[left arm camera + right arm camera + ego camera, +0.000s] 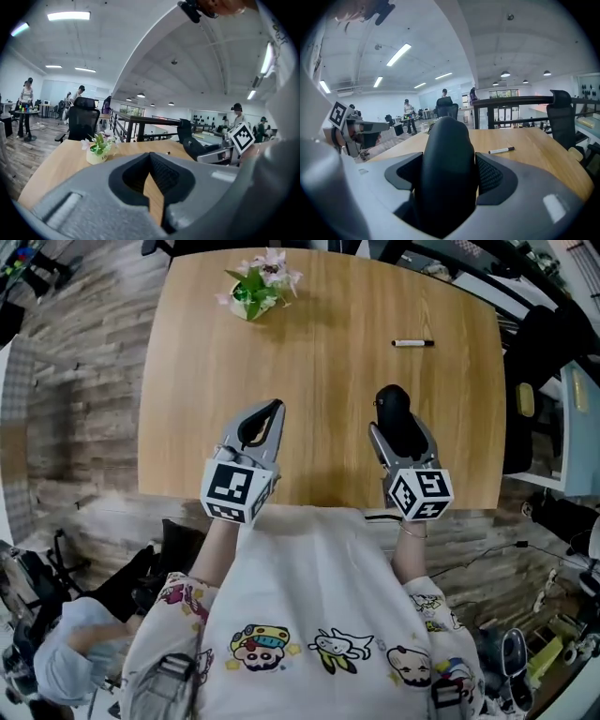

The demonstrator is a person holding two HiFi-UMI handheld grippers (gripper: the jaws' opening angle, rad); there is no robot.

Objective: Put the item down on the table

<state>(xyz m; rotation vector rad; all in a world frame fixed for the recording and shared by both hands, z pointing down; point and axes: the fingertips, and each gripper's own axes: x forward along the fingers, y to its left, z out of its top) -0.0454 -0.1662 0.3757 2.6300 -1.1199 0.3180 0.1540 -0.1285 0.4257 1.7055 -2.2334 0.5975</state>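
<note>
1. Spreading across most of the head view, the wooden table has plenty of bare surface ahead of both grippers, which suits a set-down near its front edge.
2. Over that front edge the right gripper has its jaws spread wide and pressed on either side of a black item. The item is rounded and stands up between the pads, its top poking past them. It is carried here rather than lying on the wood, so the task's step is judged not yet done.
3. Level with it, the left gripper has its tips brought together and grips nothing. Only a thin sliver of tabletop shows between its pads, and it looks to be idle.
4. At the far edge sits a small flower pot, well apart from both grippers.
5. A marker pen lies beyond the right gripper, off the likely landing spot.
6. Hard to tell: what the black item is, since its lower part is buried in the jaws, and how high it hangs above the wood. The hands are hidden behind the marker cubes.
</note>
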